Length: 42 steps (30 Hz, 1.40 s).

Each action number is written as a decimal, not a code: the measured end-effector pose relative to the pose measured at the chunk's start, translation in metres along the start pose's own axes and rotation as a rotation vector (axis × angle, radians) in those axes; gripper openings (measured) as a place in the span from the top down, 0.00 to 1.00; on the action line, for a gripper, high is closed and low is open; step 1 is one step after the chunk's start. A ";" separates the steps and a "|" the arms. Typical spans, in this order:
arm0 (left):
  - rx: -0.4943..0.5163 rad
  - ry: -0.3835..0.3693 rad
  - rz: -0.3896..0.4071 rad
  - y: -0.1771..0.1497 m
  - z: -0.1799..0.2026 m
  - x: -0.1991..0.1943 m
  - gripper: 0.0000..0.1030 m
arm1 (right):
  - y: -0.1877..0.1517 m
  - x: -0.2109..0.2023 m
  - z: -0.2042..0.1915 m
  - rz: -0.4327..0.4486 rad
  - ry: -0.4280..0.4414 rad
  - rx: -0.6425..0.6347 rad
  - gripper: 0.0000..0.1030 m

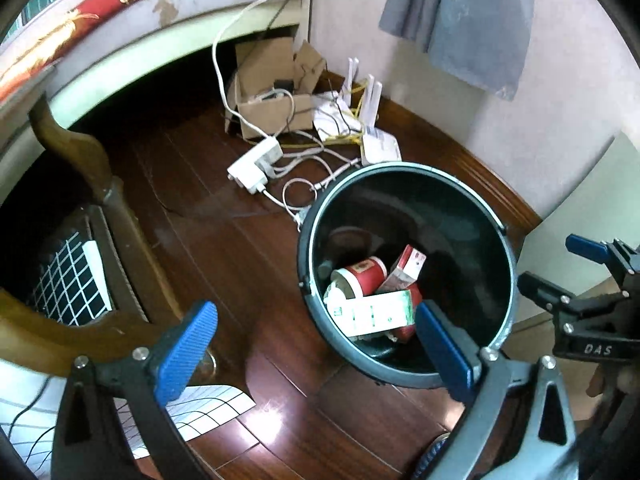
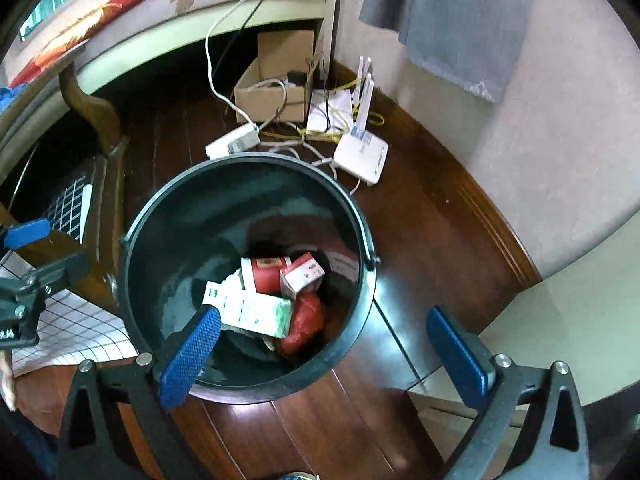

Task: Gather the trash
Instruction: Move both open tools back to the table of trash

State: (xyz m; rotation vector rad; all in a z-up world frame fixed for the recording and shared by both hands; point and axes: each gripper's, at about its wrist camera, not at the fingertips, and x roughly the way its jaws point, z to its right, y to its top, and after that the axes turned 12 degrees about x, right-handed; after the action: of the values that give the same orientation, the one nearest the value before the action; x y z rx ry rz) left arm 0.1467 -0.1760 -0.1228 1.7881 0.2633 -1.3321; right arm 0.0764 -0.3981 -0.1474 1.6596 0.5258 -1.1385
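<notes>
A dark round trash bin (image 1: 404,172) stands on the wooden floor; it also shows in the right wrist view (image 2: 160,208). Inside lie a red paper cup (image 1: 366,274), a red-and-white carton (image 1: 408,268), a white-and-green box (image 1: 372,314) and a red crumpled item (image 2: 306,322). The cup (image 2: 268,274), the carton (image 2: 304,276) and the box (image 2: 256,310) also show in the right wrist view. My left gripper (image 1: 316,346) is open and empty, above the bin's near-left rim. My right gripper (image 2: 324,352) is open and empty, above the bin's near-right rim.
A cardboard box (image 1: 276,92), a power strip (image 1: 256,164), cables and a white router (image 2: 362,154) lie on the floor behind the bin. A wooden chair (image 1: 100,208) and checkered sheets (image 1: 72,280) stand left. A pale cabinet (image 2: 560,320) is right. A grey cloth (image 1: 472,20) hangs on the wall.
</notes>
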 end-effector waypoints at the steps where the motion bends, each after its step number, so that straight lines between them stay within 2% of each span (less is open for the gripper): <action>1: -0.001 0.004 0.008 0.000 -0.002 -0.004 0.03 | 0.001 -0.004 -0.002 0.008 0.004 0.001 0.00; 17: -0.073 0.091 0.141 -0.012 -0.029 -0.087 0.03 | 0.008 -0.078 -0.043 0.148 0.081 -0.057 0.00; 21: -0.096 0.135 0.180 -0.018 -0.040 -0.112 0.03 | 0.010 -0.096 -0.061 0.195 0.113 -0.078 0.00; 26: -0.138 0.190 0.223 -0.032 -0.061 -0.141 0.03 | 0.014 -0.114 -0.092 0.258 0.160 -0.125 0.00; 35: -0.250 0.313 0.262 -0.072 -0.113 -0.182 0.03 | 0.012 -0.134 -0.161 0.304 0.276 -0.204 0.00; 42: -0.373 0.403 0.263 -0.123 -0.164 -0.207 0.03 | 0.005 -0.140 -0.238 0.281 0.348 -0.308 0.00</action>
State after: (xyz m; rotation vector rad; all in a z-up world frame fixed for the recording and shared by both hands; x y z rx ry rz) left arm 0.0977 0.0828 0.0009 1.6849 0.4471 -0.6792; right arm 0.1175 -0.1606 -0.0129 1.6034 0.6284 -0.5365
